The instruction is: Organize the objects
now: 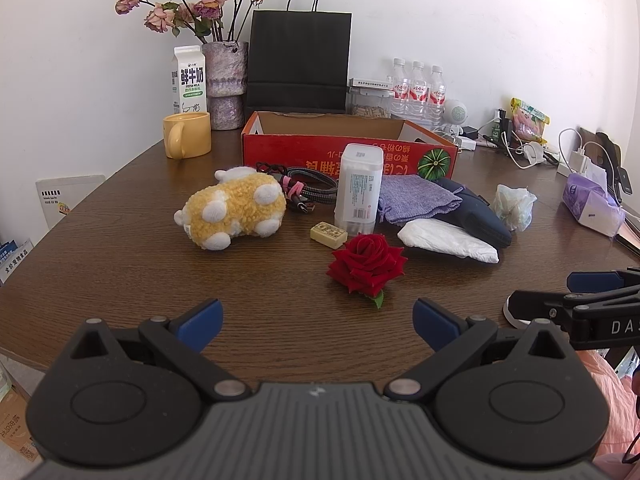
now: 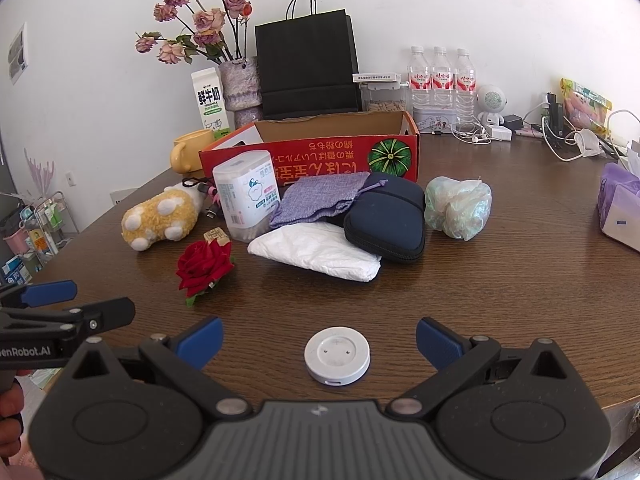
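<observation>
A red cardboard box (image 1: 344, 152) (image 2: 320, 160) stands open at mid-table. In front of it lie a yellow plush toy (image 1: 234, 210) (image 2: 160, 216), a coiled cable (image 1: 316, 190), a cotton-swab box (image 1: 358, 188) (image 2: 246, 196), a small yellow block (image 1: 328, 234), a red rose (image 1: 366, 264) (image 2: 204, 266), a purple pouch (image 1: 416, 196) (image 2: 320, 200), a dark blue case (image 1: 478, 212) (image 2: 386, 220), a white folded packet (image 1: 448, 240) (image 2: 316, 254) and a crumpled plastic bag (image 1: 514, 206) (image 2: 458, 206). A white round puck (image 2: 337, 355) lies between my open right gripper's (image 2: 319, 342) fingers. My left gripper (image 1: 318, 324) is open and empty, short of the rose.
At the back stand a yellow mug (image 1: 187, 134), a milk carton (image 1: 188, 80), a vase of dried roses (image 1: 225, 80), a black paper bag (image 1: 298, 64), water bottles (image 1: 418, 88), chargers and cables (image 1: 520, 148). A purple tissue pack (image 1: 592, 204) lies at the right edge.
</observation>
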Motion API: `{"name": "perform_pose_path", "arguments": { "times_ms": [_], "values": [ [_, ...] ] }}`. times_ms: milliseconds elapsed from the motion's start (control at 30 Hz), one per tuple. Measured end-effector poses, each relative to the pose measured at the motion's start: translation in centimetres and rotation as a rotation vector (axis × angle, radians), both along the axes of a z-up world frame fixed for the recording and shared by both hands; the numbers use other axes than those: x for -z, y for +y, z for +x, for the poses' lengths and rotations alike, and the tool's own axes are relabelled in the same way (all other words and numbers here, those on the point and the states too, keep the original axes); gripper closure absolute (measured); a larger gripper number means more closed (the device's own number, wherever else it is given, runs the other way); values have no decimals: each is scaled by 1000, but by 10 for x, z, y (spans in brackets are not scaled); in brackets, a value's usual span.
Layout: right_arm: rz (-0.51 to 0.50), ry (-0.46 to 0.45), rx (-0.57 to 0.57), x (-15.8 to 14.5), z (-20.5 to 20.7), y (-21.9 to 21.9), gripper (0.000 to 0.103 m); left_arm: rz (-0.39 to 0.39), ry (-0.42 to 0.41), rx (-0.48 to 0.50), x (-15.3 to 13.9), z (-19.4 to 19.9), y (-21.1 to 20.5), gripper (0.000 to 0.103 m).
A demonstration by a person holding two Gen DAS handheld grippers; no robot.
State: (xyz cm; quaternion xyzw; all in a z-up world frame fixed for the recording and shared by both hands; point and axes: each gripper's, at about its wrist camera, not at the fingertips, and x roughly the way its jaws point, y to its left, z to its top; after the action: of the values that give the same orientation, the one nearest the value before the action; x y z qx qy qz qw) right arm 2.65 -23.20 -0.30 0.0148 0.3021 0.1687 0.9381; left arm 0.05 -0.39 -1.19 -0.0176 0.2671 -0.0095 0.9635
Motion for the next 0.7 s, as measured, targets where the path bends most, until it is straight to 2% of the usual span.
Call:
{"name": "perform_pose_path", "arguments": {
  "times_ms": [700],
  "values": [
    [-14,17,5,4,2,1,2,-9,18,1,4,-1,1,0]
  ]
}}
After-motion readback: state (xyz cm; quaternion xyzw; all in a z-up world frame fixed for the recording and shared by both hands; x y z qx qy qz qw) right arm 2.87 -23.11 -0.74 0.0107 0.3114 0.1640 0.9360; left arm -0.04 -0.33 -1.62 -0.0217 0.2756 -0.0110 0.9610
